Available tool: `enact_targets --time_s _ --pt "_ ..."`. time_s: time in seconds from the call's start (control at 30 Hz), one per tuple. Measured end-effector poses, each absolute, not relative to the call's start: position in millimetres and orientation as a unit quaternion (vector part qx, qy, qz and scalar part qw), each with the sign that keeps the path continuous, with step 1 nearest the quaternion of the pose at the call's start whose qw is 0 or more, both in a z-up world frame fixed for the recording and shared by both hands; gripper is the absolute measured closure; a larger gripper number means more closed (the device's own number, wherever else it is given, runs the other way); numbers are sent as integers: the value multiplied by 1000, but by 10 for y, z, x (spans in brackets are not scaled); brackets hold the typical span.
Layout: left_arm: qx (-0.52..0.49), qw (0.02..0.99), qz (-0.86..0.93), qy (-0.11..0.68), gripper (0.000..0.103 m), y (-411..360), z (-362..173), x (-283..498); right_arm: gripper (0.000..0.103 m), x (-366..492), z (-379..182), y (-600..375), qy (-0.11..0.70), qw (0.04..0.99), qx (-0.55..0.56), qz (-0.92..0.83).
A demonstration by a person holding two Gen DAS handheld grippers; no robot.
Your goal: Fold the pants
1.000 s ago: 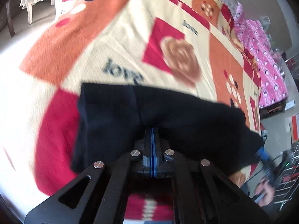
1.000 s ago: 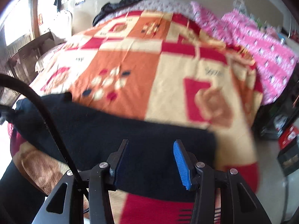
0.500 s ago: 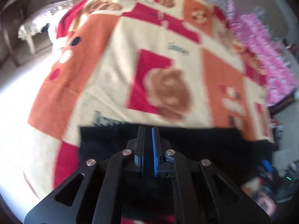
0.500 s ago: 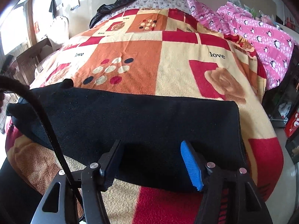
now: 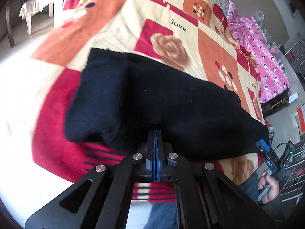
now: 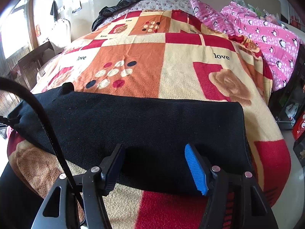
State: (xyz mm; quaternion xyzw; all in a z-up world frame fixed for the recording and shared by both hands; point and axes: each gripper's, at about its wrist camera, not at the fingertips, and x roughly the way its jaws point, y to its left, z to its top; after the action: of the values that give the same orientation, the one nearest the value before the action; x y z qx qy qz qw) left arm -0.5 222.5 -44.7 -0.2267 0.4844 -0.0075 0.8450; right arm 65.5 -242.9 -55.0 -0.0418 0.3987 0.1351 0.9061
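Note:
Black pants lie as a long folded band across the near end of the bed. Their left end is raised and doubled over. My left gripper is shut on the pants' near edge, and the cloth hangs from its tips. My right gripper stands open just above the pants' right part, its blue pad clear of the cloth. In the left wrist view the right gripper shows at the pants' far end, with a hand behind it.
The patchwork blanket covers the bed. A pink penguin quilt lies along its right side and a dark garment at its head. A black cable crosses the left of the right wrist view. A chair stands beyond the bed's left side.
The right gripper's jaws have spread wider over the pants. The left gripper has swung sideways with the cloth, and the pants' left end now stands bunched and lifted.

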Motion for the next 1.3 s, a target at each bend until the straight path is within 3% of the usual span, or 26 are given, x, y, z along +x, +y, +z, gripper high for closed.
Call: enact_targets --time_s 0.23,0.4,0.67,0.9,1.03,1.3 --pt "-253 856 13 451 101 2574 -514 -17 40 645 -549 -2441 398 907 -39 136" --pt "-204 874 55 438 101 2468 -474 29 40 647 -548 -2443 398 907 -40 136" --pt "-139 880 107 441 100 1701 -86 332 40 646 -543 -2441 397 907 -43 134" --pt "-97 862 135 479 100 1249 -434 586 40 640 -546 -2430 397 907 -44 134" --pt "-59 878 156 448 99 1106 -481 537 40 641 -543 -2433 396 907 -44 134" --pt "-86 884 137 439 97 1204 -508 512 39 645 -549 -2431 396 907 -44 135"
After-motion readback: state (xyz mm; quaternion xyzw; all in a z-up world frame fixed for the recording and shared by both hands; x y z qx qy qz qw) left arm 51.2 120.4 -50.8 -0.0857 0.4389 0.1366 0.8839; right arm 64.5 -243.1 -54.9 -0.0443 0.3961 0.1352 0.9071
